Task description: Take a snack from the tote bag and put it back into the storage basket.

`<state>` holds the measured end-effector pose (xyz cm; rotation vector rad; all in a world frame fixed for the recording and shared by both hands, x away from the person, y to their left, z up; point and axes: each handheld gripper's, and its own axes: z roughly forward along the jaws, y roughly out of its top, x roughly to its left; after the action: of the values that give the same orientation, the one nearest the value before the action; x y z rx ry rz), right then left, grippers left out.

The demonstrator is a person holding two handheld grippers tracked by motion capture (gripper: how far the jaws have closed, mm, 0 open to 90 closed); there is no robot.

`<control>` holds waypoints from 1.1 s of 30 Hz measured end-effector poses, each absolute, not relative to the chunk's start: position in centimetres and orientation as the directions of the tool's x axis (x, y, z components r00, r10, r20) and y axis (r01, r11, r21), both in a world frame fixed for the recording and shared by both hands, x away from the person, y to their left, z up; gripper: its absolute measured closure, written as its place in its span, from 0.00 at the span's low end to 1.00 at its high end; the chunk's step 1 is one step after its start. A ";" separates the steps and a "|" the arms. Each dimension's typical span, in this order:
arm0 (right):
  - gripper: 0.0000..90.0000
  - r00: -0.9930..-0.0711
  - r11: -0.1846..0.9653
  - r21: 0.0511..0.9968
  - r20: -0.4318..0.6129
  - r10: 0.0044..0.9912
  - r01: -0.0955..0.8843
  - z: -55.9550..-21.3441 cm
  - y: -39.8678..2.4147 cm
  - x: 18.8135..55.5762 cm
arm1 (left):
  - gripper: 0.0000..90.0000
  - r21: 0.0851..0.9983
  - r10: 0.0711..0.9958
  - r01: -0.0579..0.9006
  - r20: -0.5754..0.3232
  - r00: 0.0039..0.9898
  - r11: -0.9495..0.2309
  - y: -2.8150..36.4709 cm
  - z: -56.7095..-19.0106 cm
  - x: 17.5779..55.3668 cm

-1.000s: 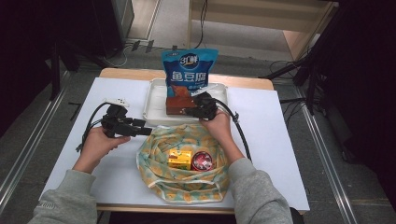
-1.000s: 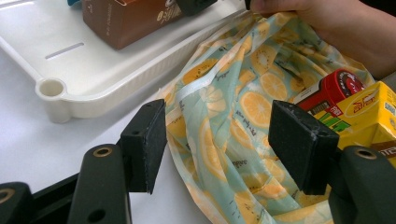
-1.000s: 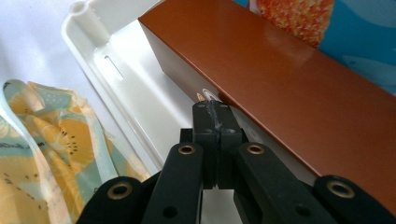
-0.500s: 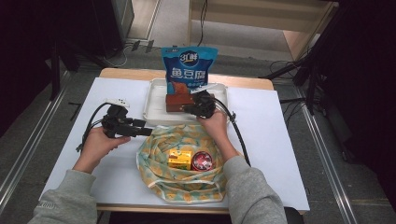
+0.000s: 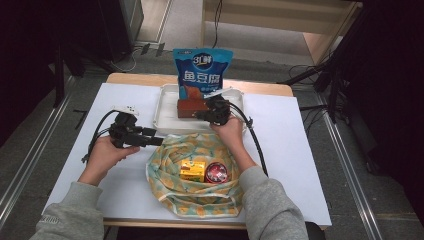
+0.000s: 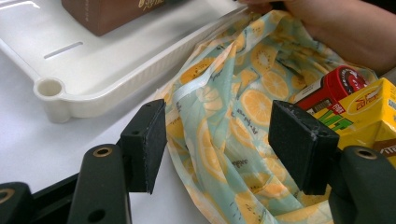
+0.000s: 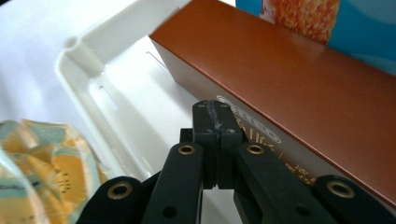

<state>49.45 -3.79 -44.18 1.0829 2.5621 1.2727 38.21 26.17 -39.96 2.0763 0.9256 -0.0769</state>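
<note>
right gripper (image 7: 217, 122) pressing closed, empty jaws against brown rectangular cardboard box (image 7: 299, 93) in white plastic tray (image 7: 116, 100), likely nudging it | left gripper (image 6: 217, 140) waiting wide open, empty, beside lemon-print cloth bag (image 6: 243, 93)

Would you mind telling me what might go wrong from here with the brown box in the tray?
1. The right gripper is shut, jaws pressed together beside the brown box, so it may only shove the box rather than grasp it.
2. A shove could topple the blue snack bag behind it.
3. The left gripper is open over the cloth bag and might snag the fabric.
</note>
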 end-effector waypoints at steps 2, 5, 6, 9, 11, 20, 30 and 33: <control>1.00 -0.751 0.404 0.730 0.223 0.622 0.551 -43.8 -3.9 49.3 | 0.42 0.674 0.585 0.637 -0.362 0.726 -0.373 26.1 -40.0 38.2; 0.99 -0.760 0.408 0.736 0.218 0.612 0.540 -43.1 -4.2 48.9 | 0.42 0.676 0.584 0.637 -0.363 0.726 -0.371 26.0 -39.9 38.2; 0.98 -0.762 0.408 0.738 0.220 0.609 0.538 -42.9 -4.3 48.7 | 0.42 0.677 0.584 0.636 -0.364 0.726 -0.370 26.0 -39.9 38.2; 0.98 -0.762 0.390 0.746 0.236 0.603 0.540 -42.3 -4.7 48.1 | 0.42 0.675 0.582 0.636 -0.363 0.728 -0.375 26.0 -40.0 38.2; 0.97 -0.764 0.394 0.744 0.237 0.600 0.540 -42.0 -4.9 47.9 | 0.42 0.675 0.583 0.636 -0.363 0.727 -0.374 25.9 -40.0 38.2; 0.89 -0.774 0.406 0.740 0.240 0.585 0.536 -41.2 -6.0 46.5 | 0.41 0.674 0.577 0.636 -0.366 0.730 -0.377 25.7 -39.9 38.0; 0.75 -0.765 0.379 0.745 0.265 0.588 0.549 -41.2 -7.7 45.2 | 0.41 0.678 0.562 0.625 -0.364 0.743 -0.387 25.1 -39.6 37.7; 0.72 -0.760 0.376 0.742 0.268 0.592 0.555 -41.1 -8.2 44.8 | 0.41 0.677 0.558 0.625 -0.366 0.744 -0.389 25.0 -39.7 37.7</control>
<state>44.81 -8.23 -41.14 1.0717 2.5701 1.3609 37.67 24.95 -39.67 2.0836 0.8894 -0.0984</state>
